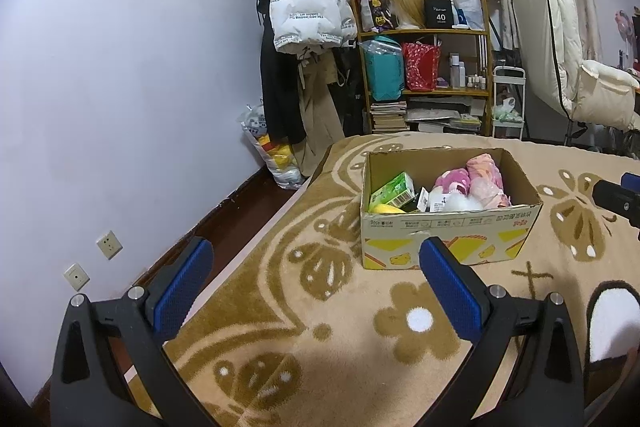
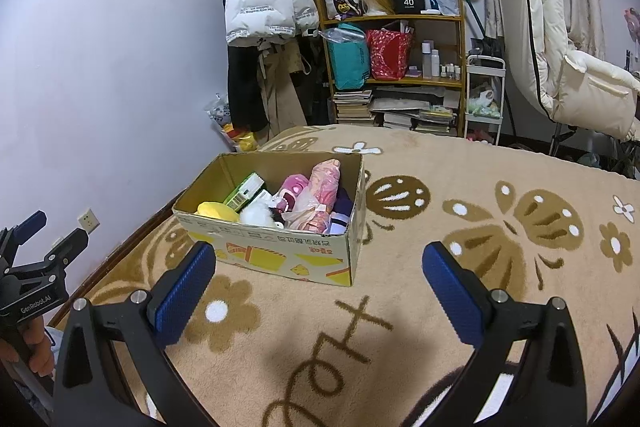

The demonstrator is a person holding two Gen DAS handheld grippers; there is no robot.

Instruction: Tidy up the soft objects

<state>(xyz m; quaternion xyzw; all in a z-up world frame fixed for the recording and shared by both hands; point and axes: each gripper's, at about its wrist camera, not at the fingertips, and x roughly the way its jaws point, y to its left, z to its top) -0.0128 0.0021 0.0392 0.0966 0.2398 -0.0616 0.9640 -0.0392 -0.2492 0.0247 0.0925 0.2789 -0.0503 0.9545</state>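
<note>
An open cardboard box point(image 1: 448, 235) point(image 2: 280, 251) stands on a tan patterned blanket point(image 1: 304, 307) point(image 2: 460, 267) over a bed. Inside lie a pink plush toy point(image 1: 452, 183) point(image 2: 294, 187), a pink wrapped bundle point(image 1: 486, 179) point(image 2: 324, 187), a white fluffy item point(image 1: 460, 203) point(image 2: 256, 213), a yellow soft item point(image 2: 218, 211) and a green carton point(image 1: 394, 191) point(image 2: 244, 193). My left gripper point(image 1: 316, 253) hovers open in front of the box, nothing between its fingers. My right gripper point(image 2: 320, 257) also stands open and empty, just short of the box's near wall.
A wooden shelf point(image 1: 424, 67) point(image 2: 394, 67) with bags and books stands beyond the bed, coats point(image 1: 304, 7) hang to its left. A white padded chair point(image 2: 560, 47) is at the back right. The floor and wall lie left of the bed edge.
</note>
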